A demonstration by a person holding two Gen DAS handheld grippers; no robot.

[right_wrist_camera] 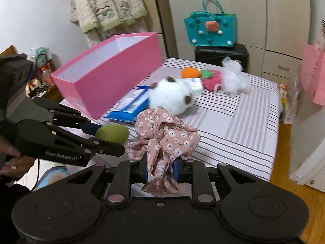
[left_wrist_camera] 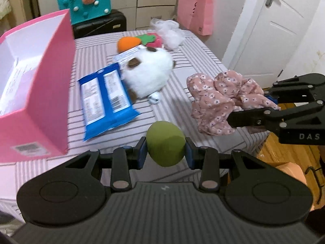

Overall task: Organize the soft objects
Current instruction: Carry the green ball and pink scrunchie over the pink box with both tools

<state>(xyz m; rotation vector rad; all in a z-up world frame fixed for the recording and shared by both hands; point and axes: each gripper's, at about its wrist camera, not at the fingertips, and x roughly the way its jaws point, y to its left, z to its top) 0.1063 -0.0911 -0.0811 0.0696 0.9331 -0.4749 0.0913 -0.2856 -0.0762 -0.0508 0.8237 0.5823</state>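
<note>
You have both pickups made and are at the carry step. Your left gripper [left_wrist_camera: 165, 149] is clamped on the green sponge egg [left_wrist_camera: 165, 142], its blue pads pressing either flank so the egg sits low centre in the left wrist view, lifted clear of the striped counter [left_wrist_camera: 182, 61]. Your right gripper [right_wrist_camera: 160, 169] is closed on the floral cloth [right_wrist_camera: 162, 136], which bunches up above the pads and trails a loose tail below them; in the left wrist view the same cloth sits at the right of the frame.

The open pink box [left_wrist_camera: 40, 93] stands at the left edge of the left wrist view and in the upper left of the right wrist view, with white inner walls and, as far as you can see, nothing soft in it yet. Still lying on the counter are the blue packet [left_wrist_camera: 105, 99], the white plush toy [left_wrist_camera: 148, 75] touching it, and beyond them the orange plush [left_wrist_camera: 127, 42], a pink and green plush piece [left_wrist_camera: 154, 38] and a wad of white stuffing [left_wrist_camera: 170, 32].

The likely next move is to bring each load over the box rim before letting go. Take the egg first, since it is nearer the box. Lift the cloth high enough that its hanging tail clears the wall instead of catching on it.
</note>
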